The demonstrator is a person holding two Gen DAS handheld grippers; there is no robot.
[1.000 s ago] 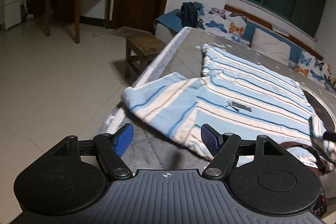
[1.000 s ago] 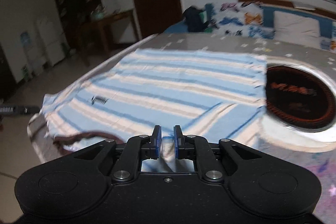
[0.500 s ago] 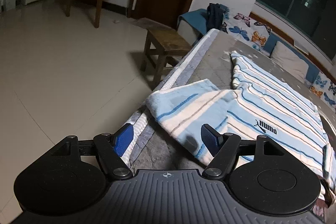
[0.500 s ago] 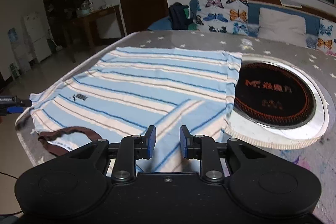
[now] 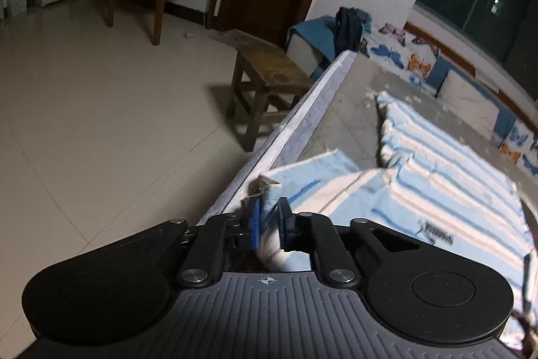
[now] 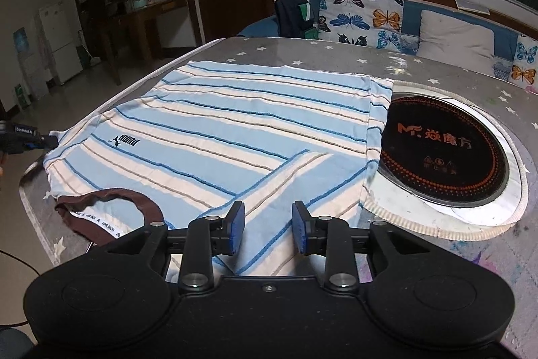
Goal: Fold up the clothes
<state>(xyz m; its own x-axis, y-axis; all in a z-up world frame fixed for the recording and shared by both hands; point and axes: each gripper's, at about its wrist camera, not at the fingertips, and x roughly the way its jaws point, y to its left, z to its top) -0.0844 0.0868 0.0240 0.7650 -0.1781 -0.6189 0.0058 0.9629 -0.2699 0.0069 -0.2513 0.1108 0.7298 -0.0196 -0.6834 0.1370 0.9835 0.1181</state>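
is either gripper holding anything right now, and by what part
The left gripper is shut on the striped t-shirt, pinching the end of its sleeve at the table edge. The right gripper is open above the shirt, holding nothing.

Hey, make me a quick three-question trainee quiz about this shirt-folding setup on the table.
1. True or false: the left hand-held gripper is shut on a sleeve of the striped Puma T-shirt.
2. The right hand-held gripper is: A) open, B) shut on the collar, C) out of view.
3. Fill in: the shirt's hem overlaps the round ____ set into the star-print table.

Key: 1 true; 2 A; 3 induction cooktop.
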